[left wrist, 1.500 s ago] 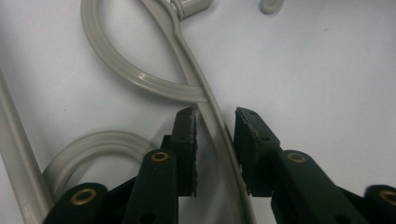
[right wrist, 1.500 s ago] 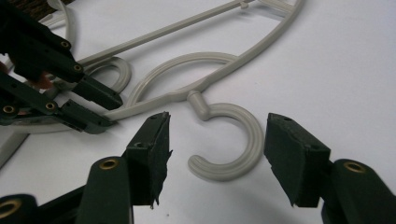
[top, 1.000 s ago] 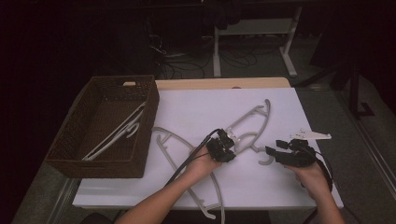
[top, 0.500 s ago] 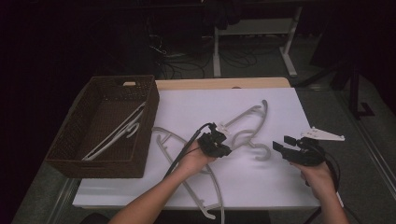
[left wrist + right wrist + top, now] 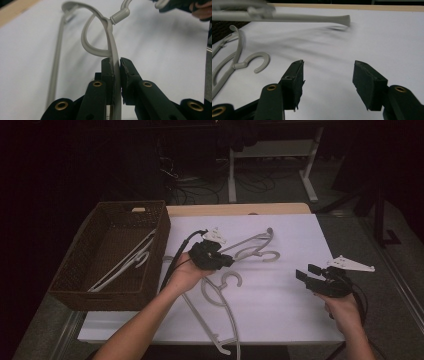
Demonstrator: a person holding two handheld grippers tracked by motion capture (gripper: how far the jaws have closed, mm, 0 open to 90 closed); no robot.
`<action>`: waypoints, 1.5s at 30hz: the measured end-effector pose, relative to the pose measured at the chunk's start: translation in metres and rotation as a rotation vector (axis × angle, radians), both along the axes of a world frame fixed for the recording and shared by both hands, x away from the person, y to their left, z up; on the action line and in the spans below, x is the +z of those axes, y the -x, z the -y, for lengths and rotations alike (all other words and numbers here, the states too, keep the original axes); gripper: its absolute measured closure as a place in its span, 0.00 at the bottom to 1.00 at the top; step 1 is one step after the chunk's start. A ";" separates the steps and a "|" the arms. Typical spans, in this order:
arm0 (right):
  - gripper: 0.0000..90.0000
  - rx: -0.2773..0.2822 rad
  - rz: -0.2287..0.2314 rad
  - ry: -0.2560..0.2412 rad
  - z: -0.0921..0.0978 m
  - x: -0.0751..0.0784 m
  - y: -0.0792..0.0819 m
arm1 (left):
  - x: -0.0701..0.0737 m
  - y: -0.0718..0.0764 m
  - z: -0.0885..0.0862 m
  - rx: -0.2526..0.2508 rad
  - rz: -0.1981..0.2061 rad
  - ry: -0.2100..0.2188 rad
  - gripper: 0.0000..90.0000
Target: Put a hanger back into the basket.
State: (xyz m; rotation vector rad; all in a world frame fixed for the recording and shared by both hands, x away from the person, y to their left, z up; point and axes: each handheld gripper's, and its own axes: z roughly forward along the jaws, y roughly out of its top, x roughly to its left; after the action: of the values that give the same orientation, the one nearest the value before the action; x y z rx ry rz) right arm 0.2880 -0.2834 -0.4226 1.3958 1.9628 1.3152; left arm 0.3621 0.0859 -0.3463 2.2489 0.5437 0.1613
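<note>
High view: the left gripper [image 5: 212, 256] is held over the middle of the white tabletop [image 5: 290, 310], its fingers [image 5: 109, 72] pinched on the arm of a pale grey plastic clothes hanger [image 5: 250, 242] that appears lifted off the surface. More grey hangers [image 5: 215, 305] lie below it, and others rest in the brown woven basket [image 5: 70, 285] at the left. The right gripper [image 5: 312, 276] hovers near the right edge, fingers [image 5: 294, 75] spread and empty. The carrying step seems in hand; next, a swing leftward to the basket is likely called for.
</note>
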 end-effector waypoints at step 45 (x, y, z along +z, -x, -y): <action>0.47 0.001 -0.024 0.035 -0.007 -0.006 -0.006 | 0.136 0.031 -0.265 0.274 0.139 0.248 0.92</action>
State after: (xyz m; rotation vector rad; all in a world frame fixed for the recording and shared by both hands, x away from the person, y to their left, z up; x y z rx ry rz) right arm 0.2942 -0.2768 -0.4290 1.4002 1.9931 1.2638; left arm 0.3312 0.3505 -0.2098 1.9011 0.7519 0.3656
